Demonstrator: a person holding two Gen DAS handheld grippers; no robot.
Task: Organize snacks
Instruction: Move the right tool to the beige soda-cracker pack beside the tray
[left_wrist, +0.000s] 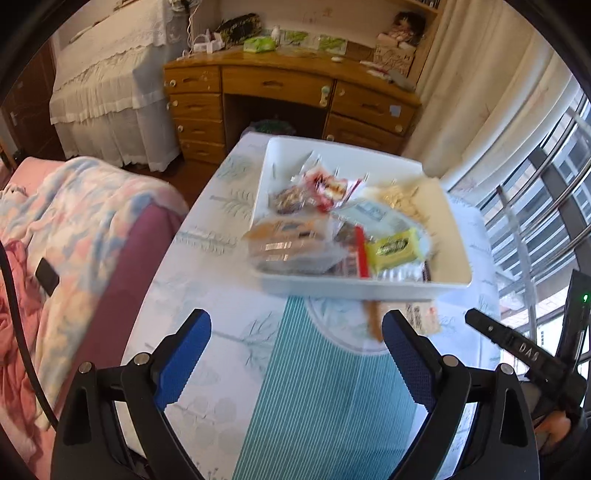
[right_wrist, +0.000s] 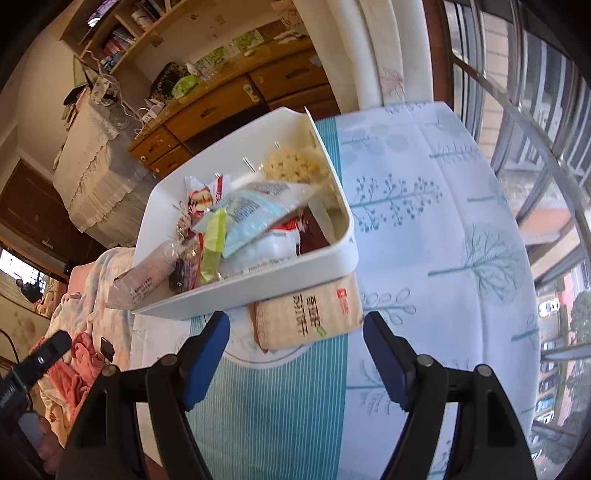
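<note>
Left wrist view is showing the left tool (left_wrist: 296, 332) hanging wide open and empty over the bench (left_wrist: 207, 295), which is wearing a tree-printed cloth with a teal striped runner. Just beyond its fingers a white plastic bin (left_wrist: 369, 286) is sitting on the bench, already heaped with wrapped snacks: a yellow-green packet (left_wrist: 397, 249) near the front, a long clear-wrapped pack of biscuits (left_wrist: 284, 240) at the left, a red-and-white packet (left_wrist: 328, 186) further back and a pale round rice cake (left_wrist: 400, 197) at the right. Blur is making every label here unreadable, apart from "DAS" on the black arm of the other tool at the right edge. Right wrist view is showing the right tool (right_wrist: 296, 345) likewise open with nothing between its pads, pointing down at a beige cracker pack (right_wrist: 310, 314) that is lying on the bench, touching the bin's (right_wrist: 258, 291) near wall and partly tucked under it. Its green printing looks like Chinese characters beside a small red logo, but I cannot read it with confidence. Sorting seems nearly done, this pack being the only snack I can see outside the bin. Next, the right tool probably needs lowering around the pack's free end, closing, sliding it clear of the wall and lifting it in.
</note>
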